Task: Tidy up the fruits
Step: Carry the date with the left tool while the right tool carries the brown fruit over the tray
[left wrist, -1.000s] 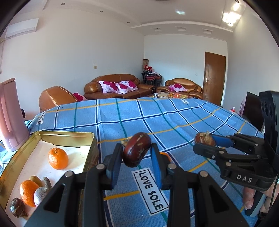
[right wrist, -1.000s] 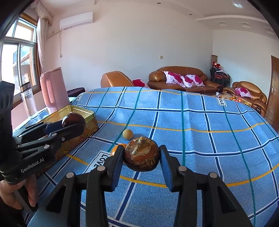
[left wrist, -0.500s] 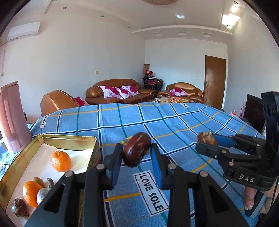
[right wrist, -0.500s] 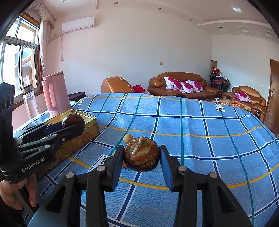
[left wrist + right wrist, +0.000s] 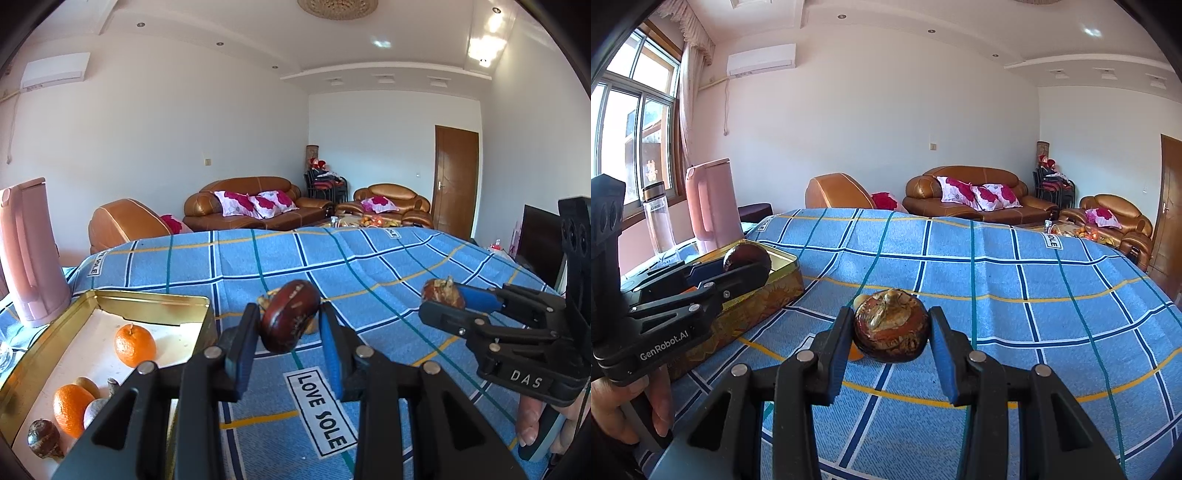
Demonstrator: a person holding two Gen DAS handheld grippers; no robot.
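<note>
Gold metal tin (image 5: pixel 92 314) of oranges sits low left of the left hand-held gripper (image 5: pixel 290 325), nearer it than the right hand-held gripper (image 5: pixel 892 332). Each clamps one dark brown round fruit, left fruit (image 5: pixel 290 319) and right fruit (image 5: pixel 891 330), above the blue checked desk (image 5: pixel 369 266). Readable writing: "LOVE SOLE", "DAS", "GenRobot.AI"

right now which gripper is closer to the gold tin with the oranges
Left. The left gripper hangs right beside the gold tin, at its near corner; the right gripper sits farther out over the blue cloth.
</note>
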